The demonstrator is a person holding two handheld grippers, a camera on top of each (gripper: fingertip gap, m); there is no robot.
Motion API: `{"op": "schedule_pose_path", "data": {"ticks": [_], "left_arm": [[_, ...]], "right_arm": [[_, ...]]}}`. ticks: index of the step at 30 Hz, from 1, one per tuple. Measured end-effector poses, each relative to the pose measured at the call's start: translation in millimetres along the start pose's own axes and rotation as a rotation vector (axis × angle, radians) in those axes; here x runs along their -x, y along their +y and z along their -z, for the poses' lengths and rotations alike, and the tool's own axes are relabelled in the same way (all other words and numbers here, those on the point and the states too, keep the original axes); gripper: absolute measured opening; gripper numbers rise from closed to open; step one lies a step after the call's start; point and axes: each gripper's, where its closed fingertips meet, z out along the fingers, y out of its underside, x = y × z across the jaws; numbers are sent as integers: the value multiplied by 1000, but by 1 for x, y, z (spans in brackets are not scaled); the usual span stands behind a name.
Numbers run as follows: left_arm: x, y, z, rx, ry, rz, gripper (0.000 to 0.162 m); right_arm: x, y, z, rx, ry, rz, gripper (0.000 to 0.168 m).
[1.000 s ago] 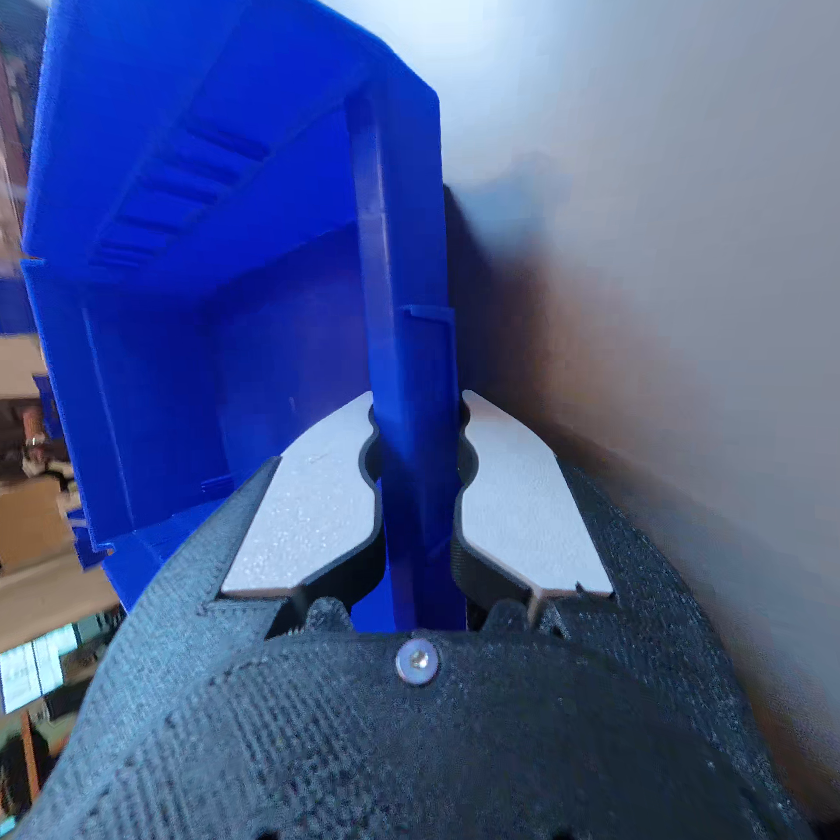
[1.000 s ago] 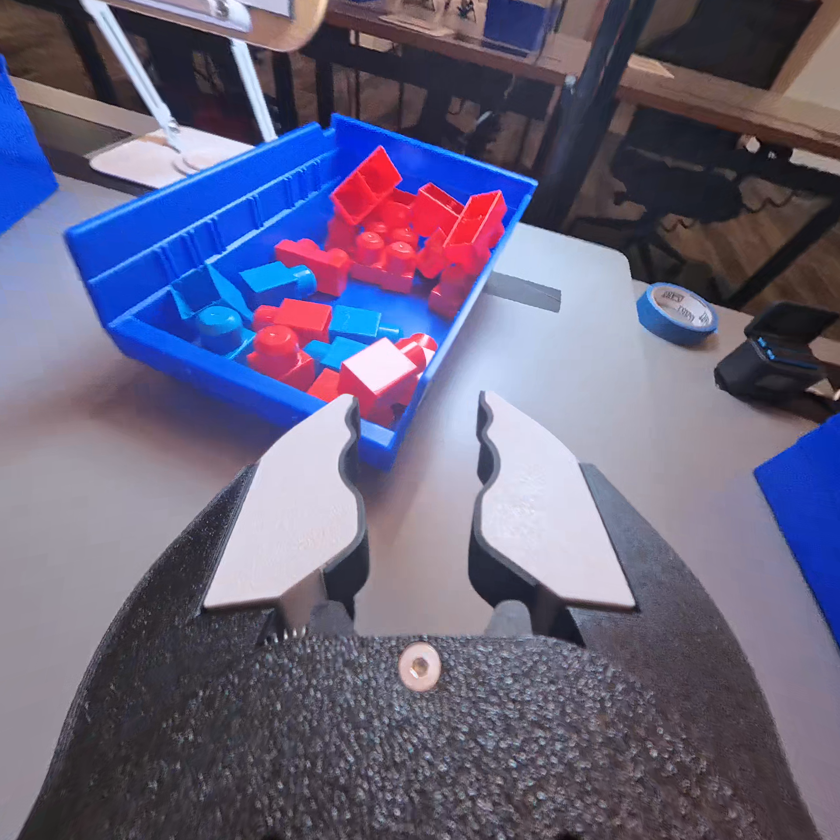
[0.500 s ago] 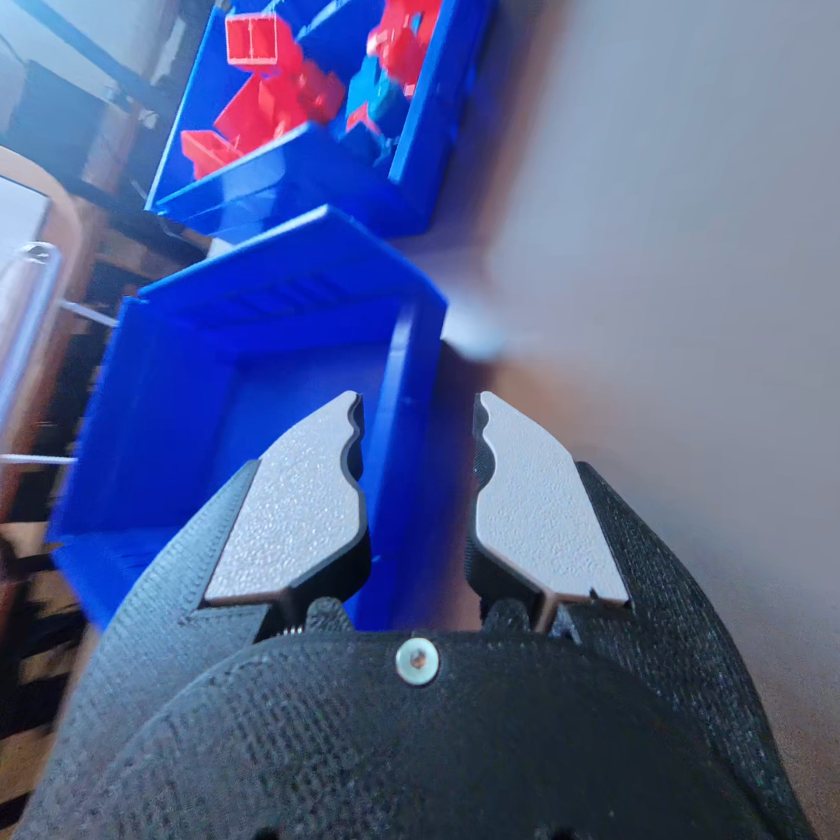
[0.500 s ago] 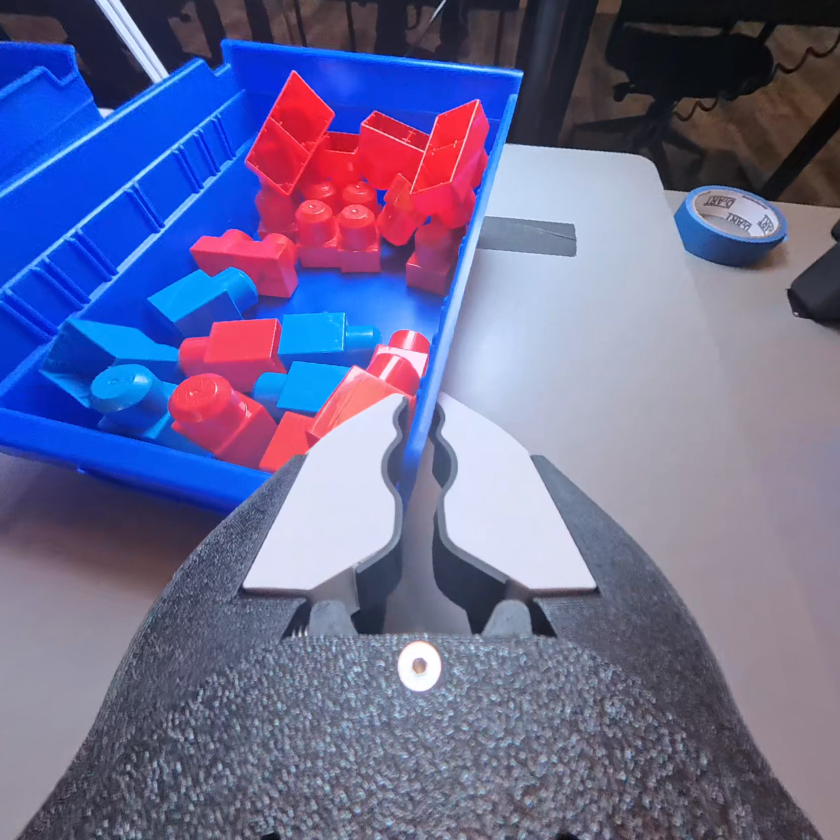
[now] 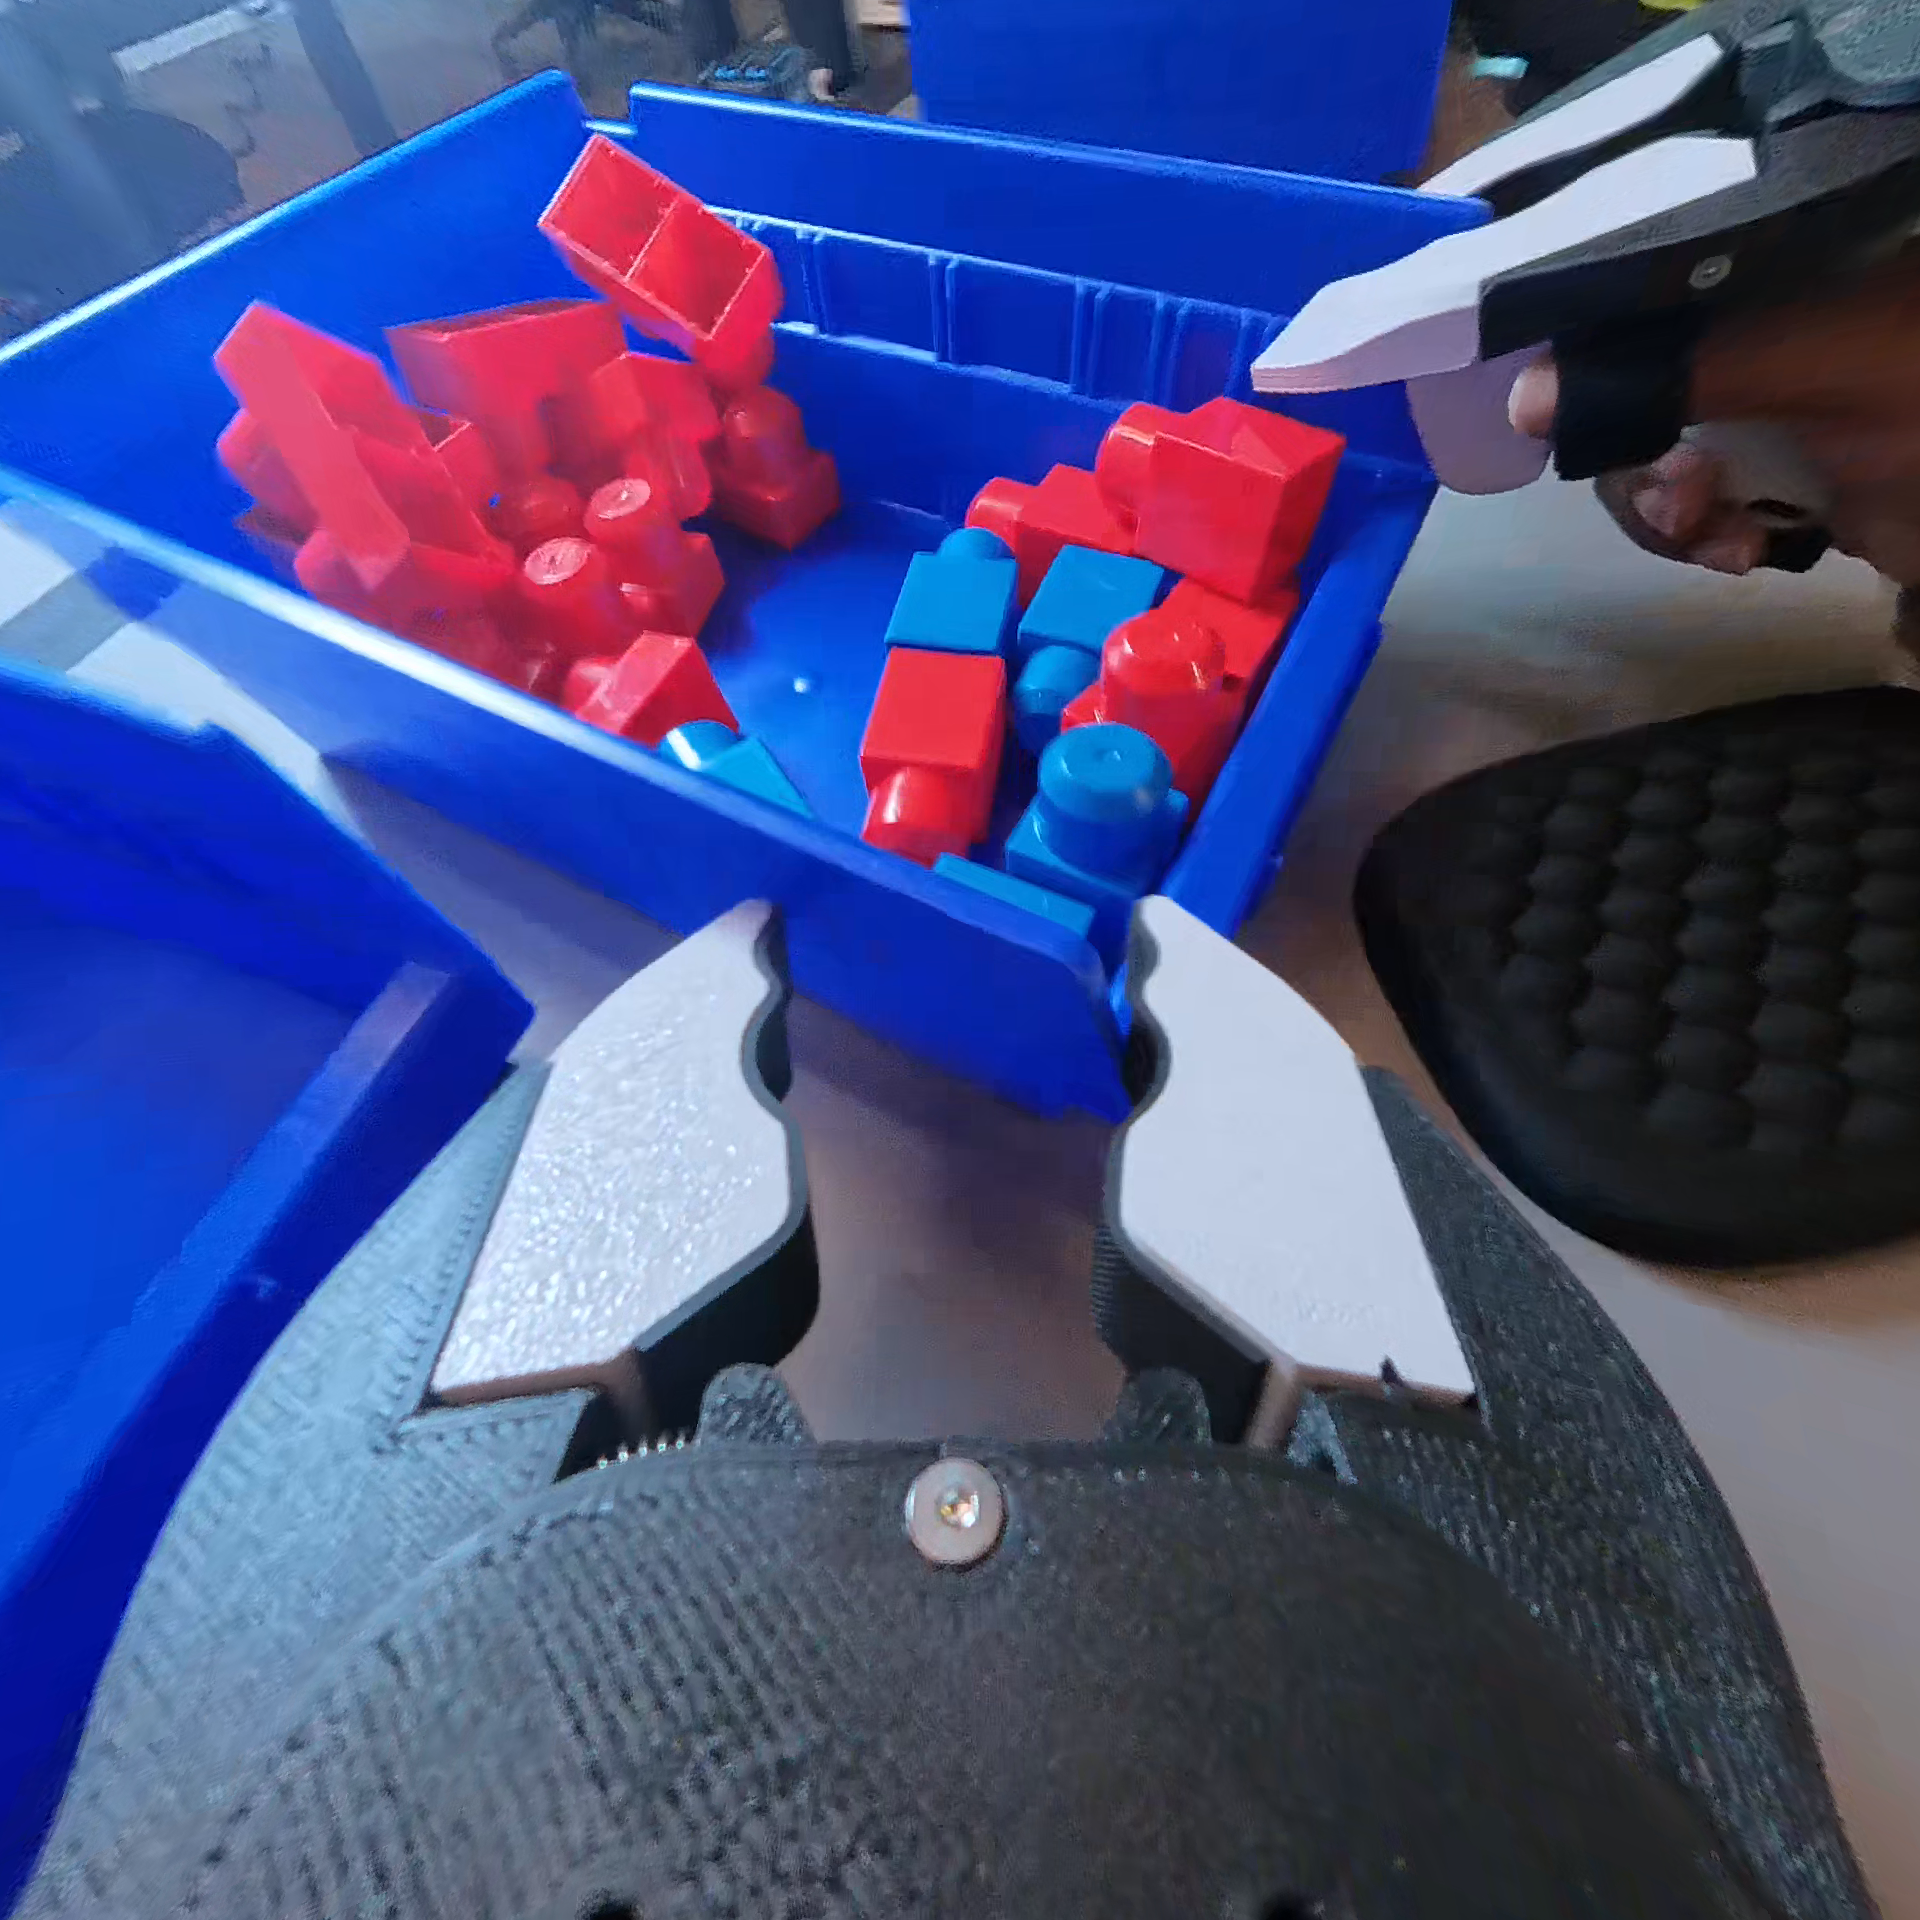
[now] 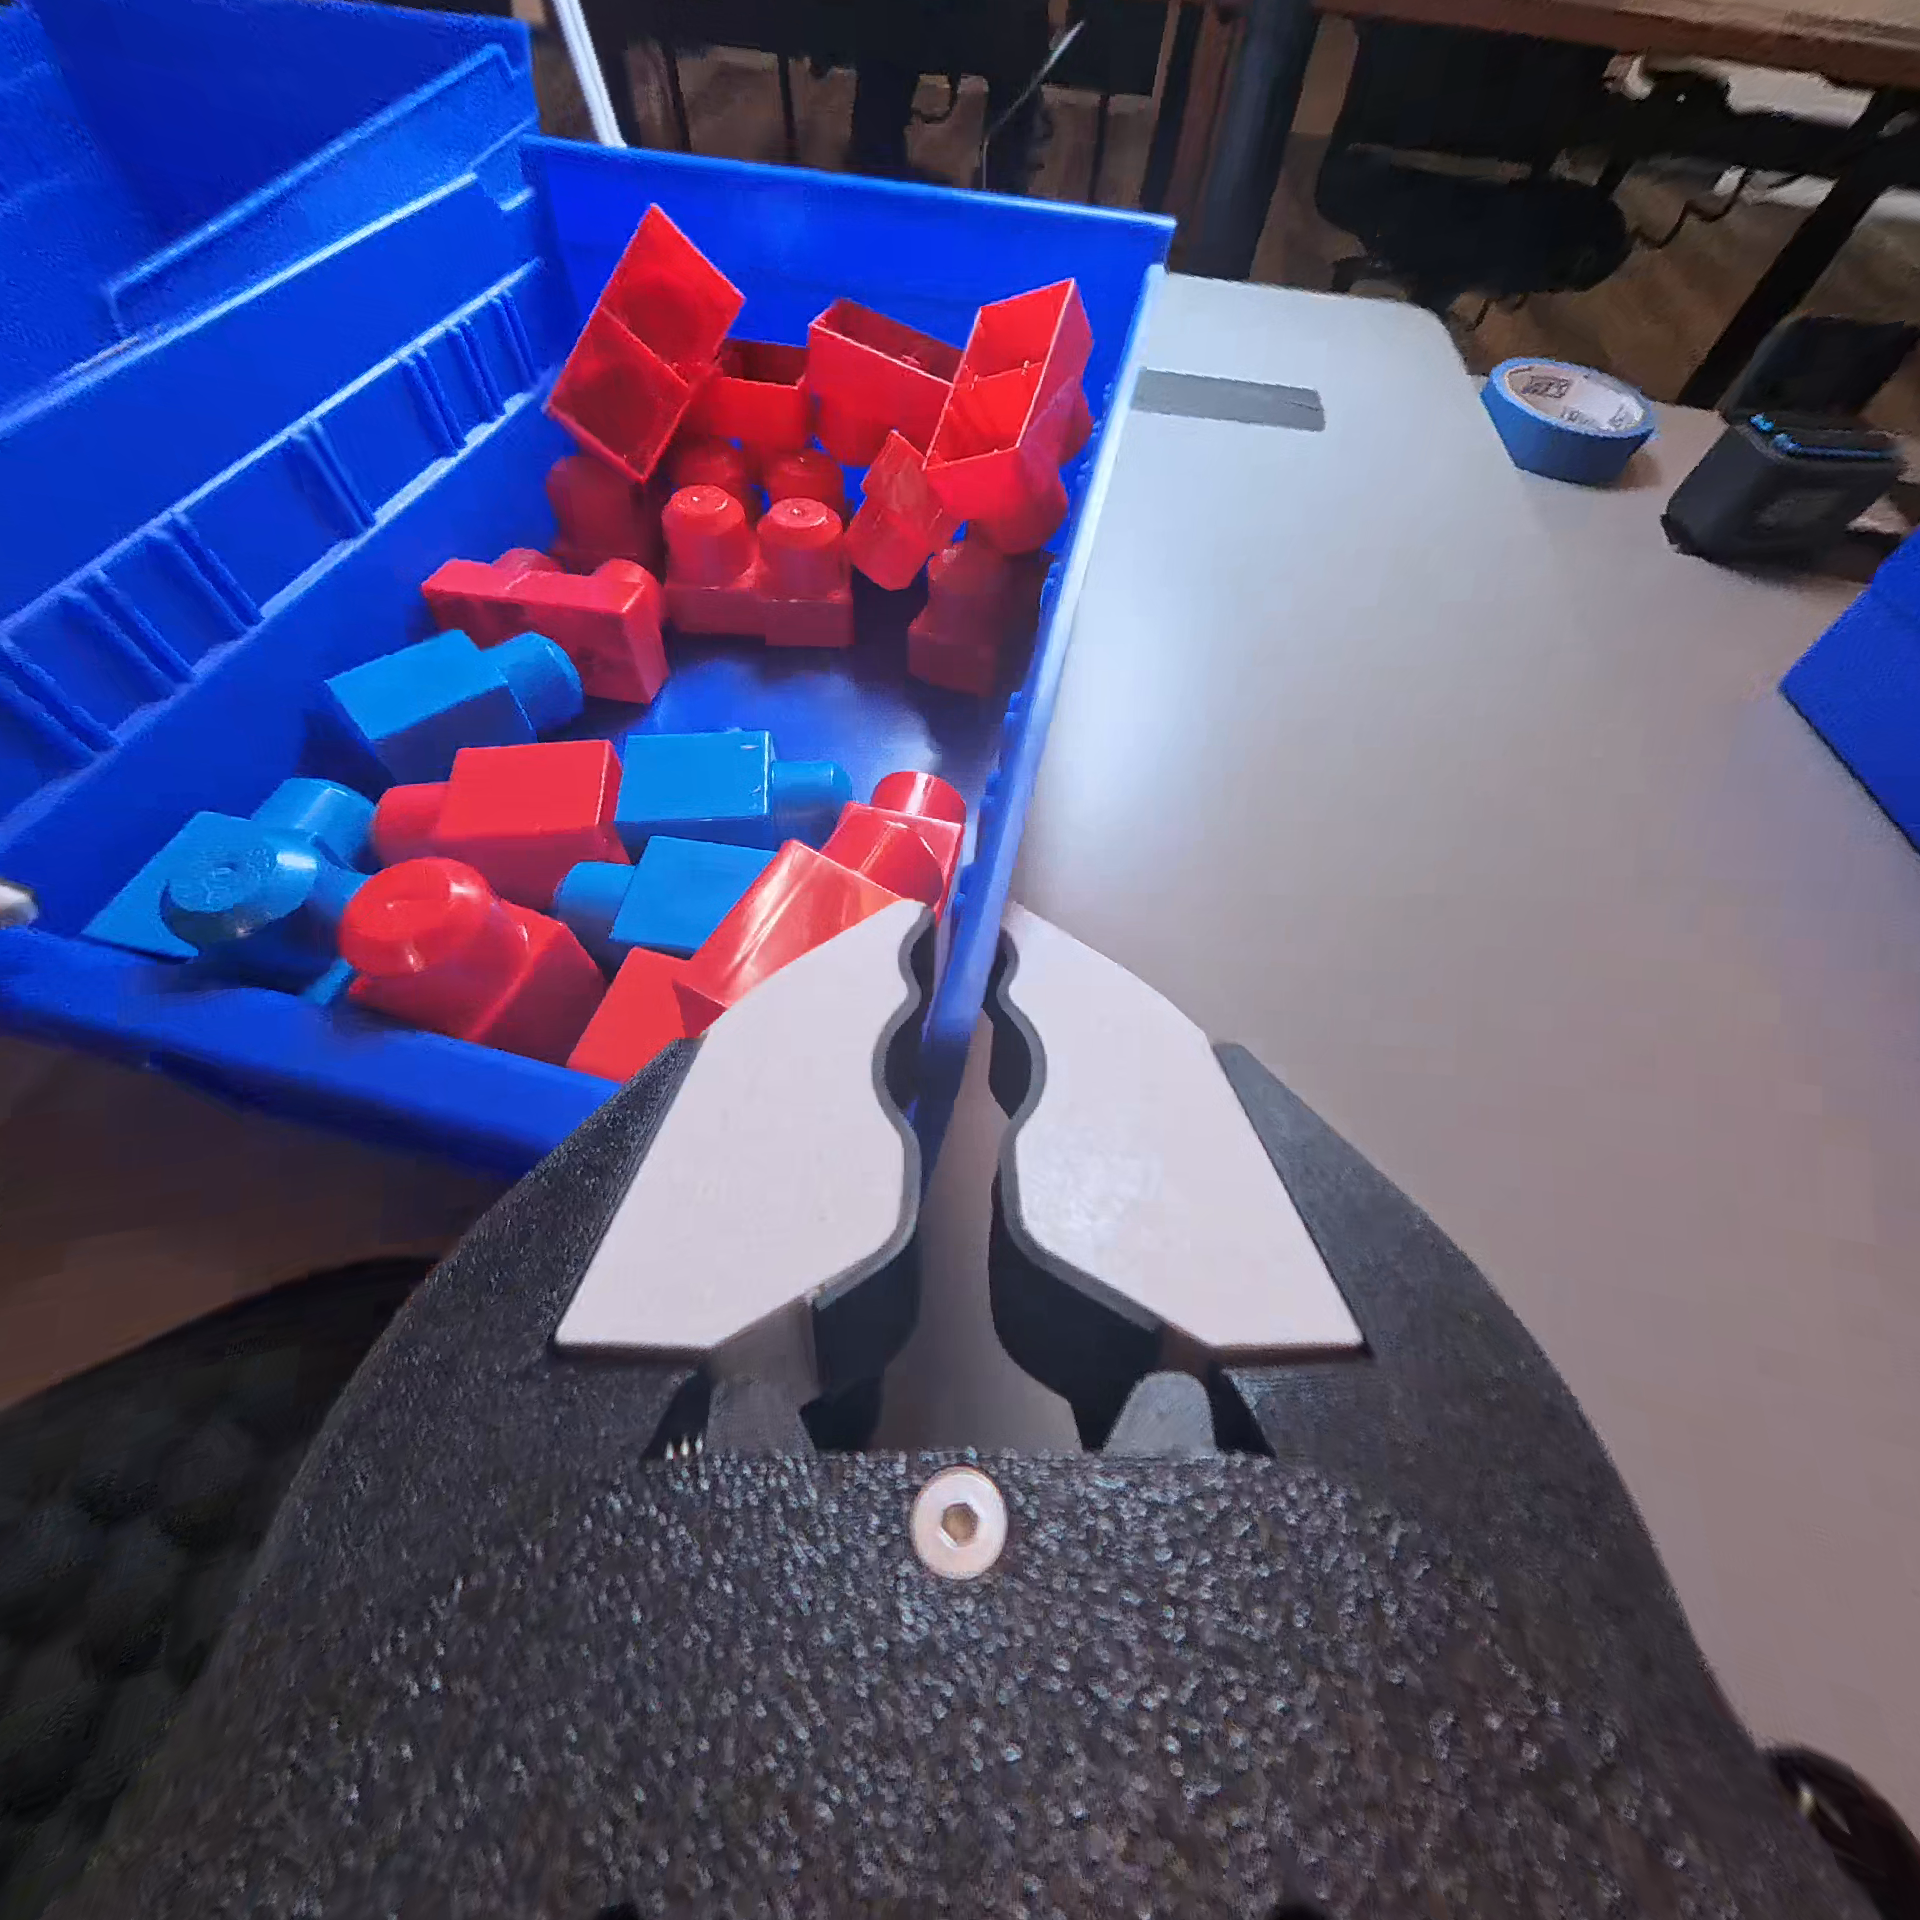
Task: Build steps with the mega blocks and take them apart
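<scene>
Left gripper [image 5: 951, 935]: fingers spread wide, holding nothing, poised just before the near corner of the blue bin [image 5: 935, 966]. Right gripper [image 6: 961, 935]: fingers pinching the bin's right side wall [image 6: 1049, 644], 1 finger inside and 1 outside. The red and blue mega blocks [image 6: 665, 707] lie loose in a heap inside the bin, which rests on the grey table [image 6: 1403, 831]. A second blue bin [image 5: 156, 1091] sits at left; a roll of blue tape [image 6: 1567, 418] lies well apart.

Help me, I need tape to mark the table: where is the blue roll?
In the right wrist view, the blue tape roll lies flat at the table's far right, beside a black device and right of the bin.
</scene>
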Motion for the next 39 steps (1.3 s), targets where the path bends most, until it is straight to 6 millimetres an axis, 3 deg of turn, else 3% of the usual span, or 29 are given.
{"op": "schedule_pose_path", "data": {"ticks": [1,4,7,10,15,20,25,30,34,39], "left_arm": [[-4,0,1,1,-2,0,61],[-7,-1,10,-6,-107,-140,34],[-16,-2,16,-19,-132,-175,32],[-17,-24,39,-80,-186,-229,30],[-5,-54,109,-135,-319,-264,27],[21,-54,207,-131,-510,-256,26],[43,-16,306,-92,-720,-203,24],[54,50,379,-28,-877,-93,23],[56,110,400,36,-937,8,23],[63,161,393,91,-935,91,22]], "right_arm": [[2,3,9,-22,15,4,8],[11,4,34,-72,31,-9,10],[14,-4,53,-134,89,35,9],[23,-23,68,-188,83,42,10],[68,-78,86,-287,-17,66,12],[152,-126,80,-360,-203,90,14],[259,-145,58,-362,-424,111,14],[360,-131,31,-301,-616,159,15],[411,-99,6,-208,-700,190,14],[432,-56,-19,-99,-747,207,19]]}}
